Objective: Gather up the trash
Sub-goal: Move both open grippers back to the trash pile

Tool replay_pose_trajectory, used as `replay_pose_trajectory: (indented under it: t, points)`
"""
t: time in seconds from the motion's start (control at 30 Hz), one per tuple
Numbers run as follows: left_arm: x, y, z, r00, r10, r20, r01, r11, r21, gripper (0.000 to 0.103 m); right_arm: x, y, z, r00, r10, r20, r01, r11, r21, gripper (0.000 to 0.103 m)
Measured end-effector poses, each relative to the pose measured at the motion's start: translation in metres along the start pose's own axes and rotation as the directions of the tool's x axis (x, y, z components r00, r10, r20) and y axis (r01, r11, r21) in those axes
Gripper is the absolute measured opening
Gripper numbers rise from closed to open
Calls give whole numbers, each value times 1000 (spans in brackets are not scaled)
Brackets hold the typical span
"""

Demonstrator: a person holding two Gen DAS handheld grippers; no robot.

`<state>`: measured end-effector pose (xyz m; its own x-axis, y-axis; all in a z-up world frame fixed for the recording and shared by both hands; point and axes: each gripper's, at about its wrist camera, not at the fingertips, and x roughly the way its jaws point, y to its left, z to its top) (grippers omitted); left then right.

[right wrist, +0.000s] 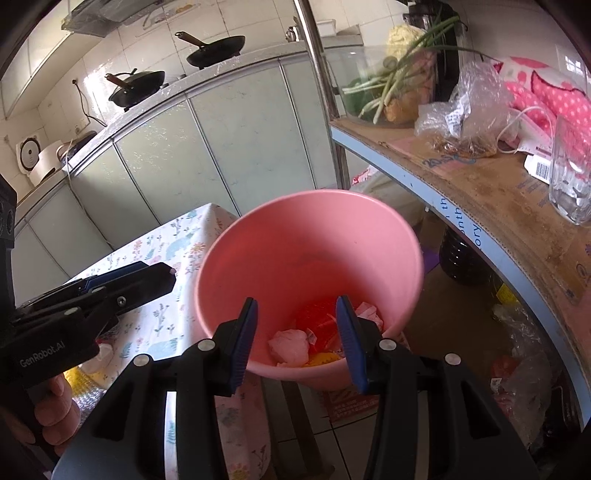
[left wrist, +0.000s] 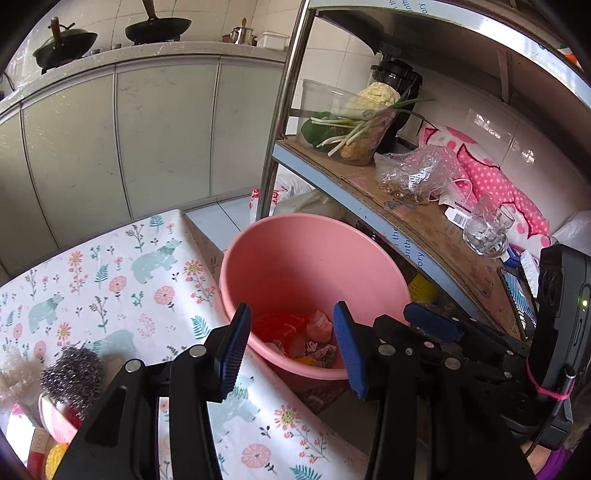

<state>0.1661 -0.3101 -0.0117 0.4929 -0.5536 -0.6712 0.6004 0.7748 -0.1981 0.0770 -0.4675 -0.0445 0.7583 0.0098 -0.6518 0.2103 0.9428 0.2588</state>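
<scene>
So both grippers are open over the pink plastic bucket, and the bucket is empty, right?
Not quite. The pink plastic bucket is not empty: crumpled white paper and red wrappers lie at its bottom, as the right wrist view shows. Both the left gripper and the right gripper are open, as you said.

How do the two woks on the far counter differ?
The left wok carries a lid with an upright knob handle; the right wok is uncovered, with a long wooden handle rising behind it. The left one looks slightly tilted, the right sits level. Both are black and sit on the counter.
</scene>
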Motion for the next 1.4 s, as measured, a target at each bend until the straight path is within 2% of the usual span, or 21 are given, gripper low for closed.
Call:
replay_pose_trajectory:
  t: [0.17,0.53,0.83,1.0,1.17,1.4]
  points:
    - [-18,2,-5,1000,18,18,-18,1000,4,46,-11,13,-4,1000,4,7,-4,1000,-26,45]
    - [-51,5,-13,998,13,56,-13,1000,7,46,-33,34,-6,999,16,31,-14,998,-65,45]
    - [-76,23,-26,997,29,71,-29,1000,-9,46,-38,60,-9,998,64,21,-61,993,-105,45]
    - [-96,53,-35,995,67,72,-66,998,-19,46,-34,83,-11,994,112,-2,-111,984,-138,45]
    - [-122,99,-44,988,134,76,-131,990,-49,46,-24,108,-12,986,163,-40,-167,972,-163,45]
    - [-149,178,-63,963,266,35,-262,960,-101,46,-6,145,-13,964,242,-112,-260,947,-187,45]
